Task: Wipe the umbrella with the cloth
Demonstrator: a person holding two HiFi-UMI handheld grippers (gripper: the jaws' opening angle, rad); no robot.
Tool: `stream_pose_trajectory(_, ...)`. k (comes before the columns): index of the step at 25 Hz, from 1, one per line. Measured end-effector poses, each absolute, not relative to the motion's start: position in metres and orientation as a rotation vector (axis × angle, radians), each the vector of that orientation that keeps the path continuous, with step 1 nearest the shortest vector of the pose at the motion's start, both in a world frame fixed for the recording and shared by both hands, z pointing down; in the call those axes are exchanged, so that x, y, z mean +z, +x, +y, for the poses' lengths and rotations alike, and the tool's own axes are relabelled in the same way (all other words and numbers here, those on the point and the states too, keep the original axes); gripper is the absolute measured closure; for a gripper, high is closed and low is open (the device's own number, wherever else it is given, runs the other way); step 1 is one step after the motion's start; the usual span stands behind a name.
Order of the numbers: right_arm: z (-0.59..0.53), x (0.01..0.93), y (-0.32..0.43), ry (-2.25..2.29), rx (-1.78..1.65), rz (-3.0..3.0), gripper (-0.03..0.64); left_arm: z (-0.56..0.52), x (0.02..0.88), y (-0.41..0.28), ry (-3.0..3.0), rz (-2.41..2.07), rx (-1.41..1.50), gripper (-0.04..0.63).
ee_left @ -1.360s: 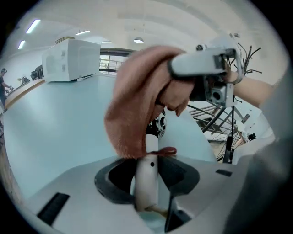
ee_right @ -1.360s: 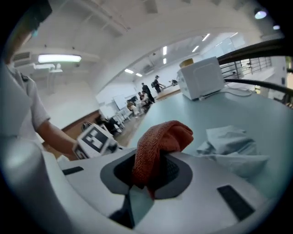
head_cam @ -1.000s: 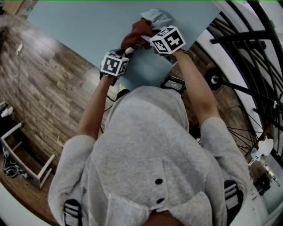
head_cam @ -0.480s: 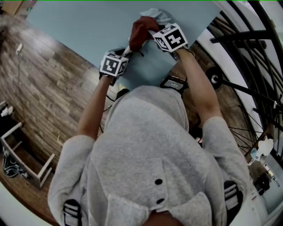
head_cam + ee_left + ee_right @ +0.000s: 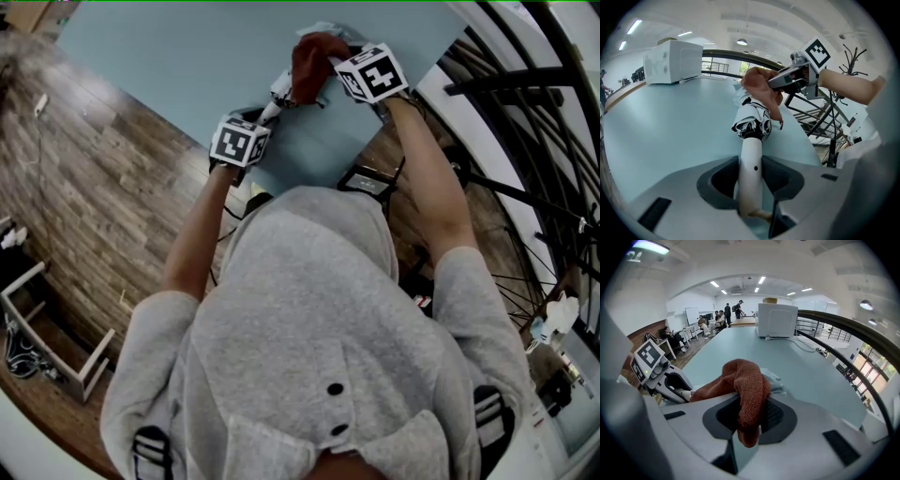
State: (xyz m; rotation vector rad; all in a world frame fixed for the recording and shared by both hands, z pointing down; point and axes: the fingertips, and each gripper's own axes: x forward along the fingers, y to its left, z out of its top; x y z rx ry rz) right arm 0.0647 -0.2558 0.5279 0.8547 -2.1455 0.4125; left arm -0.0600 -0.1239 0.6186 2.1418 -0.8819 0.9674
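Observation:
A folded umbrella [image 5: 752, 117] with a white handle [image 5: 751, 168] and pale, patterned canopy lies over the light blue table [image 5: 187, 66]. My left gripper [image 5: 750, 185] is shut on the handle. The umbrella [image 5: 281, 89] points away toward the far side. My right gripper [image 5: 750, 416] is shut on a rust-red cloth [image 5: 743, 385], which drapes over the canopy. From the head view the cloth [image 5: 309, 61] covers the umbrella's far part, with my right gripper [image 5: 352, 80] beside it and my left gripper [image 5: 255, 127] nearer the table edge.
A white microwave [image 5: 777, 319] stands far down the table with a cable beside it. Dark metal frames and wheels [image 5: 525, 141] stand right of the table. Wooden floor [image 5: 84, 187] lies to the left. Several people [image 5: 719, 317] are far off.
My right gripper with the cloth has slid farther away along the umbrella. The left gripper has stayed put on the handle.

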Motion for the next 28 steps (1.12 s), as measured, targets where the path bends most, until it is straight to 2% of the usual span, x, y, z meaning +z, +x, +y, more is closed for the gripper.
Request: stream_pose_trajectory(28,-0.296,0.528,0.119,0.957,0.353,-2.021,0.543,-0.123,0.619,-0.061,2.145,-0.880,0.963,0.436)
